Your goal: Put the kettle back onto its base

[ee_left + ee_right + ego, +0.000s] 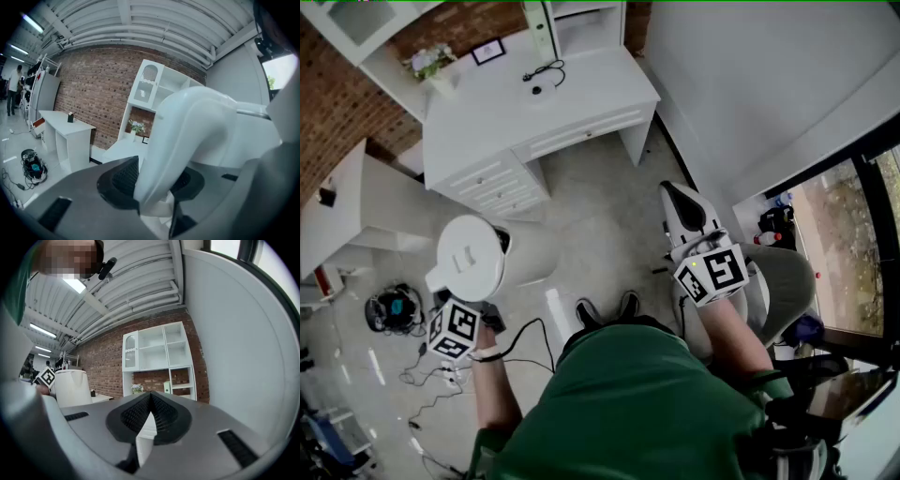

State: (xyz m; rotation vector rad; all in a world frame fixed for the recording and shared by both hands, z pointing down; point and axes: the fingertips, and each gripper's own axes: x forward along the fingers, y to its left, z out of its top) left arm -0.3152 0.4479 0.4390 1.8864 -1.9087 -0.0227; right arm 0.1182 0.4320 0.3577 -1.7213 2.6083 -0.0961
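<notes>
One carry in hand, no set-down done as yet. Gripping the kettle (469, 258) by its handle (187, 136) with the left gripper (154, 183), fingers clamped on either side of the handle's lower run. Holding it low at the person's left, over the floor (600, 253) and well apart from the white surface (591, 94) ahead. Keeping the right gripper (150, 416) idle at roughly level, its fingers clenched on nothing, with only a thin wedge of daylight showing below the tips.

Judging the remainder: bringing the kettle to the surface, lining it over the base and lowering it on. Not making out the base itself with any certainty; noting only a black cord (546, 71) looped on the surface beside a small dark spot, which is probably where it is sitting.

Recording materials: kettle body in smooth matt white plastic, squat and rounded, with a flat lid and a thick, curved, hollow-looking handle. Finger pads in black ribbed rubber set in grey moulded shells. Surface in white painted board with drawers, floor in pale polished stone or concrete, and rough red brick on the wall behind.
</notes>
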